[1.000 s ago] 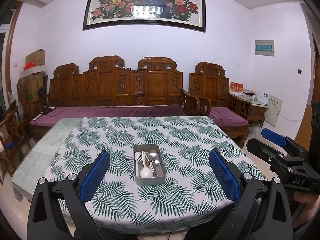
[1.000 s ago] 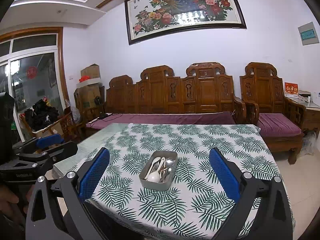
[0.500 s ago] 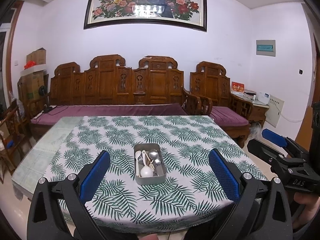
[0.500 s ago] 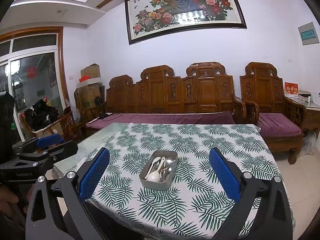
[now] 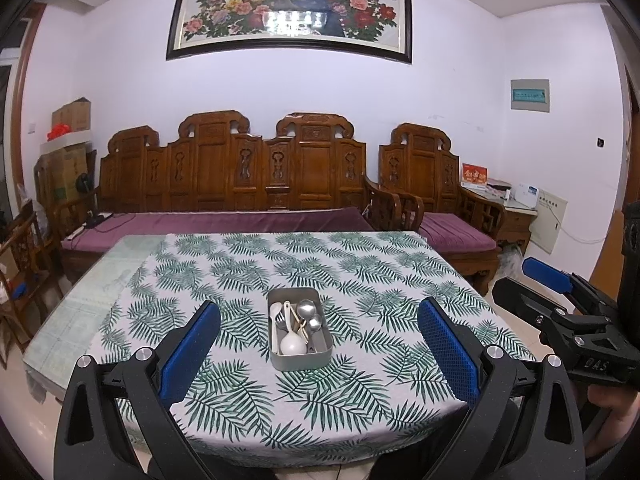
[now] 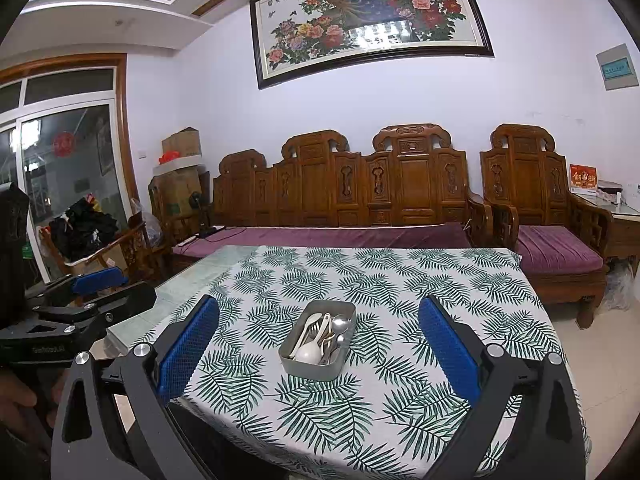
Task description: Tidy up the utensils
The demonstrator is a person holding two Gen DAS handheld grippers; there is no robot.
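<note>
A grey metal tray sits in the middle of the table with its leaf-print cloth. It holds several utensils: a white ladle-like spoon, steel spoons and a white fork. The tray also shows in the right wrist view. My left gripper is open and empty, held back above the table's near edge. My right gripper is open and empty, off the table's near right side. Each gripper appears at the edge of the other's view.
A carved wooden sofa with purple cushions stands behind the table, with a matching armchair to its right. A bare glass strip of table lies left of the cloth. Boxes and clutter are stacked by the window.
The left wrist view has lifted slightly, so the table and tray sit a bit lower and nearer in frame. The right view is unchanged. Both grippers stay open.
</note>
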